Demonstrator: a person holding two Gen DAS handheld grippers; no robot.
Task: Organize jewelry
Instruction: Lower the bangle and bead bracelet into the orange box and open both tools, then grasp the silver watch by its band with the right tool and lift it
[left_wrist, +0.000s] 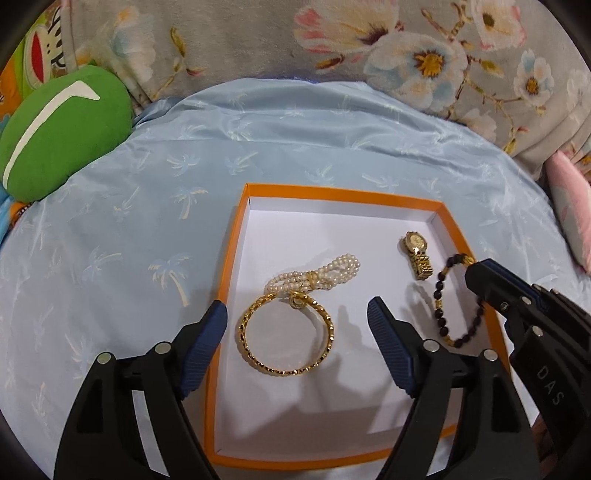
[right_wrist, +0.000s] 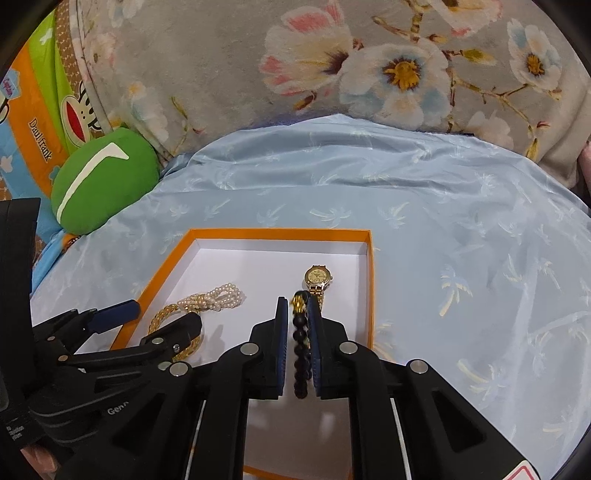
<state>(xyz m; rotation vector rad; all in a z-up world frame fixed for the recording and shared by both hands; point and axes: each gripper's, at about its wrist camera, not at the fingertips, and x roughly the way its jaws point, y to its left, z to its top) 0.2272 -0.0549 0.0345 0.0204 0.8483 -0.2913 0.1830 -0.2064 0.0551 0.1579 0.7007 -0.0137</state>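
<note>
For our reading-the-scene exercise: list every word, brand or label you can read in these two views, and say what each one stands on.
"DAS" – on the black body of the right tongs, seen from the left wrist.
"Gen" – on the left tongs; the rest is cut off.
"Daul frank" – as it seems to read, on the orange cartoon fabric.
Small white print on the left tongs' lower body, a bubble label at the fabric's top and the watch dial: unreadable.

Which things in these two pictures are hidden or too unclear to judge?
- Gold bangle: right wrist view, lower part hidden behind the left gripper.
- Dark bead bracelet: left wrist view, one end hidden behind the right gripper.
- Orange box: right wrist view, near edge covered by both grippers.
- Gold watch: dial too small to read.
</note>
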